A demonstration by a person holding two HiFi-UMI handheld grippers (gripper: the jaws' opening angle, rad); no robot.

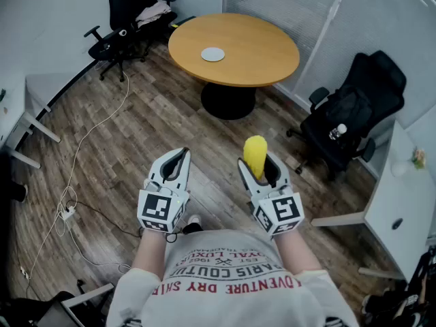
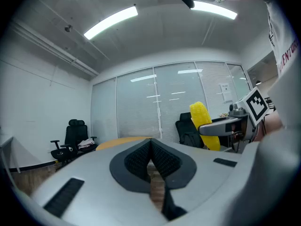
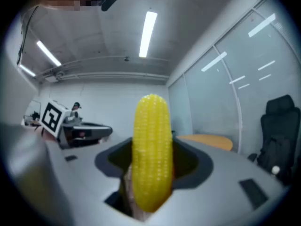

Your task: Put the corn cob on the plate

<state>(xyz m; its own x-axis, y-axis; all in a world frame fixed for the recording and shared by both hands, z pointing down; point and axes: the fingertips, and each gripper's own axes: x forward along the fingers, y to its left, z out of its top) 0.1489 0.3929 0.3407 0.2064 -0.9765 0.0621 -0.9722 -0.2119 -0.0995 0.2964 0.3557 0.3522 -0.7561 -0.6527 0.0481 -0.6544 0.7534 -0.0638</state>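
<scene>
My right gripper (image 1: 259, 167) is shut on a yellow corn cob (image 1: 255, 157), which stands upright between its jaws and fills the middle of the right gripper view as the corn cob (image 3: 151, 149). My left gripper (image 1: 178, 161) hovers beside it, shut and with nothing between its pads (image 2: 151, 157). From the left gripper view the corn cob (image 2: 203, 121) shows at the right, clamped by the right gripper. A small white plate (image 1: 212, 54) lies on the round wooden table (image 1: 252, 53) far ahead. Both grippers are held level above the wooden floor.
Black office chairs stand at the far left (image 1: 129, 19) and at the right (image 1: 354, 114). White desks line the left edge (image 1: 17, 114) and the right edge (image 1: 402, 196). A white cable (image 1: 82, 148) trails over the floor. Glass partition walls (image 1: 306, 5) close the room behind the table.
</scene>
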